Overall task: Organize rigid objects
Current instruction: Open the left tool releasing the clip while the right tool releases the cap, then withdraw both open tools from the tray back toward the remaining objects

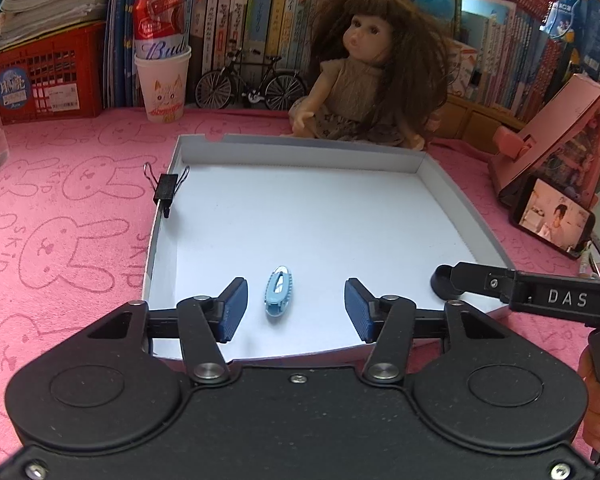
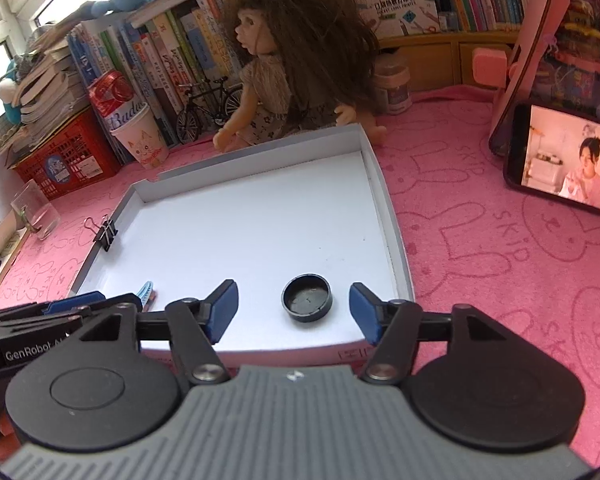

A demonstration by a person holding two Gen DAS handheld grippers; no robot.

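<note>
left tool spread, straddling blue clip on tray floor | right tool spread around black cap near right wall | both likely just released, contact unclear

Pink bunny-print tablecloth — bookshelf behind, window daylight.

Matt card, plastic, fuzzy cloth

White box lid looks smooth matt card; blue clip glossy plastic; black cap matt plastic; pink tablecloth rough, fuzzy cloth.
</note>
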